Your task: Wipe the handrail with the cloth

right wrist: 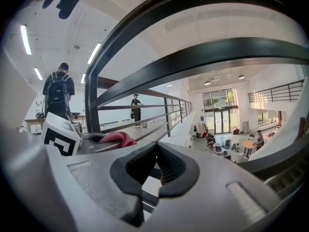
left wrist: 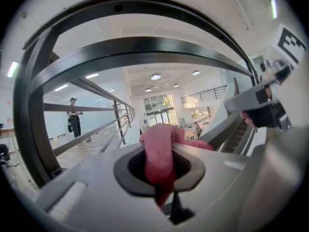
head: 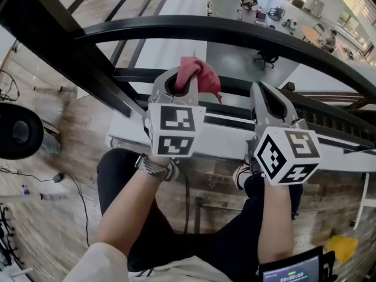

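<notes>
The black handrail point(head: 235, 34) curves across the top of the head view, just beyond both grippers. My left gripper point(head: 181, 80) is shut on a red cloth point(head: 202, 75), which bunches out past its tips a little below the rail and is not touching it. In the left gripper view the cloth point(left wrist: 159, 149) hangs out of the jaws, with the handrail point(left wrist: 145, 50) arching above. My right gripper point(head: 267, 101) sits to the right at about the same height, shut with nothing in it. Its own view shows the shut right gripper point(right wrist: 157, 149), the handrail point(right wrist: 217, 57) overhead and the cloth point(right wrist: 118, 139) to the left.
Lower black rails point(head: 235, 90) and a thick post point(head: 76, 57) stand under the handrail. Past them is a drop to a floor with desks and seated people point(head: 258, 10). A black round object point(head: 17, 131) lies left, and a yellow item point(head: 341, 245) bottom right. Two people stand by the far railing point(right wrist: 58, 93).
</notes>
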{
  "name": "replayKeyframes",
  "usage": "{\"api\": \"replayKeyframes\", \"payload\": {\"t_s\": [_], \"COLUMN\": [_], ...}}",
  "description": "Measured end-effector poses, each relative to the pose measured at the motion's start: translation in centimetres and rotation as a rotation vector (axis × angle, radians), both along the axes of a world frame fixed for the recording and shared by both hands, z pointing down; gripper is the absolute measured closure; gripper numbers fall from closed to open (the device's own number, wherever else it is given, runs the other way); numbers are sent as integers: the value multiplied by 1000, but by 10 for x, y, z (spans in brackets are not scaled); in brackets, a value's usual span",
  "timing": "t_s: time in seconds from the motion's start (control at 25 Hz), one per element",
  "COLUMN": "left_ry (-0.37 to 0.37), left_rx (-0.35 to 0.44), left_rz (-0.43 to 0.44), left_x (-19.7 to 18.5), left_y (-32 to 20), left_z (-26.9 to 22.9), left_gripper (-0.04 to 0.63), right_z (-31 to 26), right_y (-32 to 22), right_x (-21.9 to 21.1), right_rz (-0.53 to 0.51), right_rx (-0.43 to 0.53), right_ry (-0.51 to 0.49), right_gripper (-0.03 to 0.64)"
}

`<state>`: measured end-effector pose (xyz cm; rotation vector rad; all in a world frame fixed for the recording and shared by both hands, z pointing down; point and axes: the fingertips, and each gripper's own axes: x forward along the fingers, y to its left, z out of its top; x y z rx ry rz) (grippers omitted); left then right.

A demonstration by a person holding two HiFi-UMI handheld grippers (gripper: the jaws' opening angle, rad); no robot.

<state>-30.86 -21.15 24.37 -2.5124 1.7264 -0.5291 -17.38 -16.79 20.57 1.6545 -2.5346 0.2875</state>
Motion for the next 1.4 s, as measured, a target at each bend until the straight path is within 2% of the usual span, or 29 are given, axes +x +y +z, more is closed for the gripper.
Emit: {"api": "replayKeyframes", "payload": {"t_s": [0.32, 0.52, 1.08, 1.4], "left_ry": [12, 3, -2, -2], "left_rx": [56, 113, 65, 78], "left_rz": [9, 33, 37, 44], "left_x": [1, 1, 6, 18], "left_y": [1, 5, 7, 10], "left_z": [0, -4, 0, 1], "left_gripper": [563, 563, 563, 565], "right_z": [16, 8, 16, 13], "right_y": [-7, -6, -5, -5], "right_x": [-4, -5, -2, 5], "right_rz": [-25, -17, -4, 7], "right_rx": [21, 37, 40, 48], "right_ry": [86, 16, 16, -3], "right_gripper": [615, 615, 615, 615]}}
